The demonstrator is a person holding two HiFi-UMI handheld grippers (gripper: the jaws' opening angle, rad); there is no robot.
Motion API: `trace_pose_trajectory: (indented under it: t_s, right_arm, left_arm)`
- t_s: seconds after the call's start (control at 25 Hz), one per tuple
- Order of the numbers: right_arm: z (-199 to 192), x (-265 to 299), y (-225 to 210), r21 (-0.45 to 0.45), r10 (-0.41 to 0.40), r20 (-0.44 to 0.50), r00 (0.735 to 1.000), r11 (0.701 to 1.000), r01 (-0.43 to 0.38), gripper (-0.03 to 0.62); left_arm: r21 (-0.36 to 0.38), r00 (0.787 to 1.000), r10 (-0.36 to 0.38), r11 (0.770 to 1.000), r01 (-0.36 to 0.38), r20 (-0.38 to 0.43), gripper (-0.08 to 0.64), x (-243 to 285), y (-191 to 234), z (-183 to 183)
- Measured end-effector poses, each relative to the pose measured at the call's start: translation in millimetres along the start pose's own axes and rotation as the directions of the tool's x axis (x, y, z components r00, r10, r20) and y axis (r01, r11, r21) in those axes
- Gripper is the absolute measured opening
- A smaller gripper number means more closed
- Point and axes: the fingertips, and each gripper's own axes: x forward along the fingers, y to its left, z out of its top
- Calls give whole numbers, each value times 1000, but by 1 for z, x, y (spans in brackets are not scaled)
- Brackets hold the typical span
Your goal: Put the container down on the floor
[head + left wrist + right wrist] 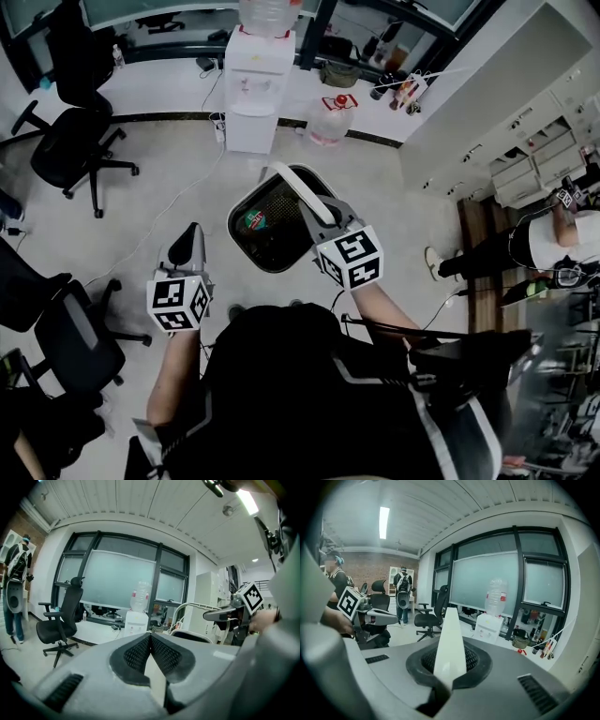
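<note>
Markings: black-and-white square codes on each gripper's cube; a green-and-red round label (255, 221) lies inside the container, its print too small to read.
Container (272, 225): a black bin with a perforated inner wall and rounded rim, hanging by its handle in front of the person – the left gripper view shows its rim up near gripper height, off the floor.
Handle (300, 187): a smooth white plastic arch over the bin's mouth.
Right gripper (317, 211): jaws pinched tight on the white handle, which runs up between the ribbed black pads.
Left gripper (150, 641): jaws pressed together tip to tip, nothing between them, held apart from the bin.
Floor (169, 197): pale, glossy, faintly mottled, with a thin cable trailing across it.
Room: an office – a white water dispenser (253, 89) with a clear bottle on top, a spare bottle (330, 117) with a red cap beside it, a black wheeled office chair (70, 150), white drawer cabinets (539, 155), frosted windows in dark frames (122, 581), a ribbed white ceiling (417, 508).
</note>
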Motion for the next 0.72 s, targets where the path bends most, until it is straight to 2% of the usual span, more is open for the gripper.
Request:
trace_pose_trajectory:
  t_s: [0.2,0.48,0.72]
  right_arm:
    - [10,11,14,9,-8,6,1000,1000,8,9]
    - [26,38,26,6,25,7,1000,1000,-25,9]
    - [34,75,16,16,70,13,997,997,-70,9]
  left_arm:
    - [13,999,-50,999,49,7,11,-7,12,3]
    - [-12,1000,-21,1000,21,-5,11,-1,36,4]
    - [-17,999,21,1000,-21,-26,11,21,55,10]
